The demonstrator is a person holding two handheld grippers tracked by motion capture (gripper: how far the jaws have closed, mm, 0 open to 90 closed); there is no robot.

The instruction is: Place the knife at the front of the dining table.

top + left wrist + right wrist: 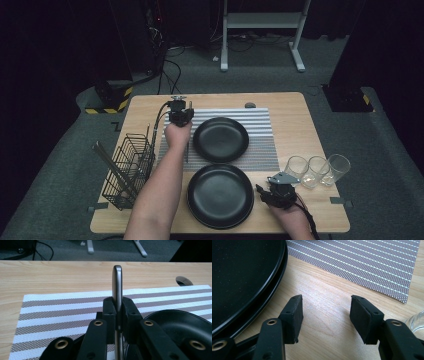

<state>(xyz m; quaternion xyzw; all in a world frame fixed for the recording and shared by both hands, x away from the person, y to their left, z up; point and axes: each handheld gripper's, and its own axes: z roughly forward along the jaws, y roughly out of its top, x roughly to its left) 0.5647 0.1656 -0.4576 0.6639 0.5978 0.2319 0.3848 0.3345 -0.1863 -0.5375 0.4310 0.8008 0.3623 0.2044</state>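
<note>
At the far left of the table stood a black wire cutlery basket (129,170) on the pale wooden tabletop (295,107), with slim utensils leaning out of it, well apart from the work in hand. Next to the right, the left gripper (180,116) was clenched on a slim brushed-metal utensil handle (117,287); in the left gripper view the jaws pressed on both flat sides of it, and its rounded end rose past them. In the high view the utensil's long axis ran roughly along the table's depth, hanging from the gripper back toward the person over the left strip of the grey-and-white striped woven placemat (265,150). The far round black plate (220,139) lay just to the right of the utensil, so, by my judgement, the coming move turned on lowering the piece straight down beside that plate's left rim, parallel to the mat's edge. The near round black plate (220,195), apparently a stack of two in the right gripper view, sat closer to the person. Further right, the right gripper (272,192) rested released, jaws apart over bare wood between that stack and three clear drinking glasses (317,170), holding nothing and farther from the utensil than the left one.
</note>
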